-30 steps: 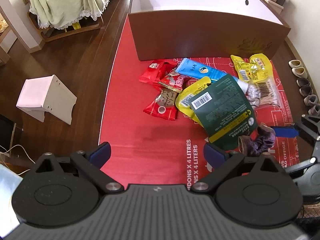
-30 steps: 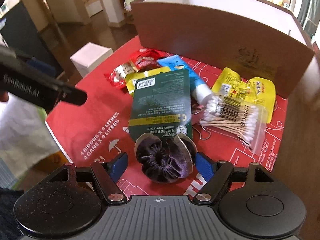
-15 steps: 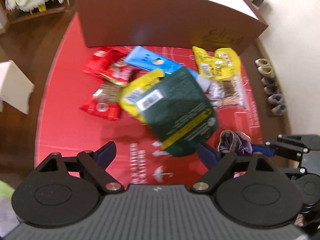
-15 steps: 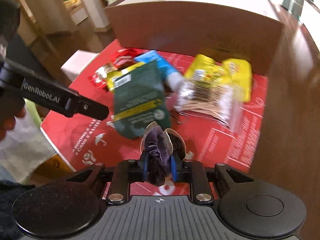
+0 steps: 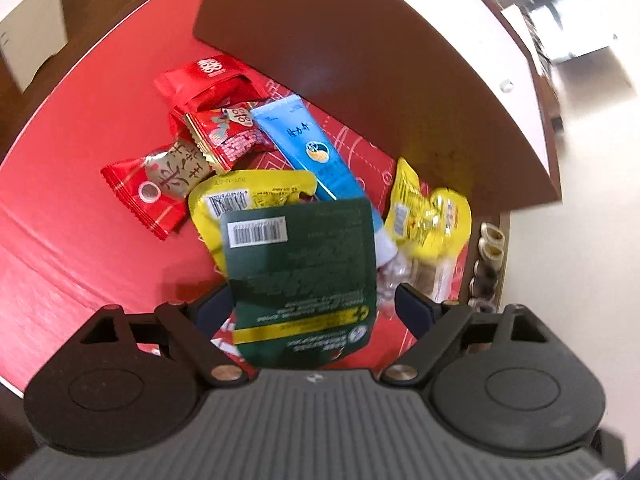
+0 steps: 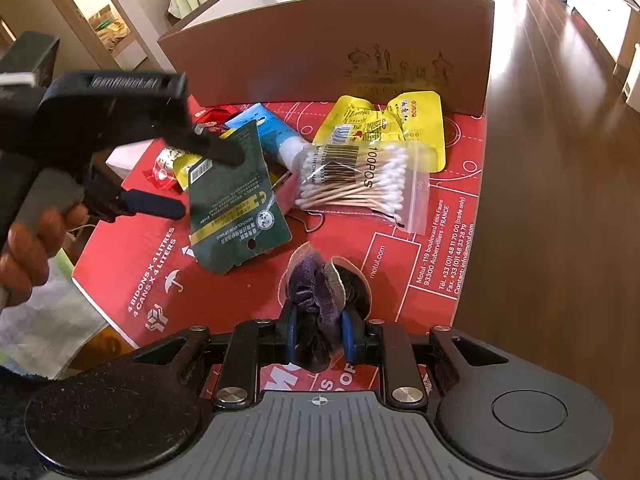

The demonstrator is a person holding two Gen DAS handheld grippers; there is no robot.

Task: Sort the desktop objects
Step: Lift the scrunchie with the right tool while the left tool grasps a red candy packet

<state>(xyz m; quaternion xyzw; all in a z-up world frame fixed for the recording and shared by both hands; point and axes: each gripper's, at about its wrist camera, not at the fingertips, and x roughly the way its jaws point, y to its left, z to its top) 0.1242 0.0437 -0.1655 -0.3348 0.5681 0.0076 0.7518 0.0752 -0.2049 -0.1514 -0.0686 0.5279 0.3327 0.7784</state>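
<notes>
our right hand-held gripper (image 6: 318, 338) pinches the purple scrunchie (image 6: 320, 288) above the red surface (image 6: 136, 276); a second ago it was spread around it. our left hand-held gripper (image 5: 314, 308), spread, now straddles the green packet (image 5: 300, 268). cotton swab bag (image 6: 360, 180), blue tube (image 5: 312, 148) and yellow pouches (image 5: 428, 216) crowd the brown box (image 6: 320, 60).

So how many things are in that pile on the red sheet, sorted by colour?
Red snack packets: 3
Yellow packets: 3
Blue tube: 1
Green card pack: 1
Clear bag of cotton swabs: 1
Purple scrunchie: 1
Total: 10
</notes>
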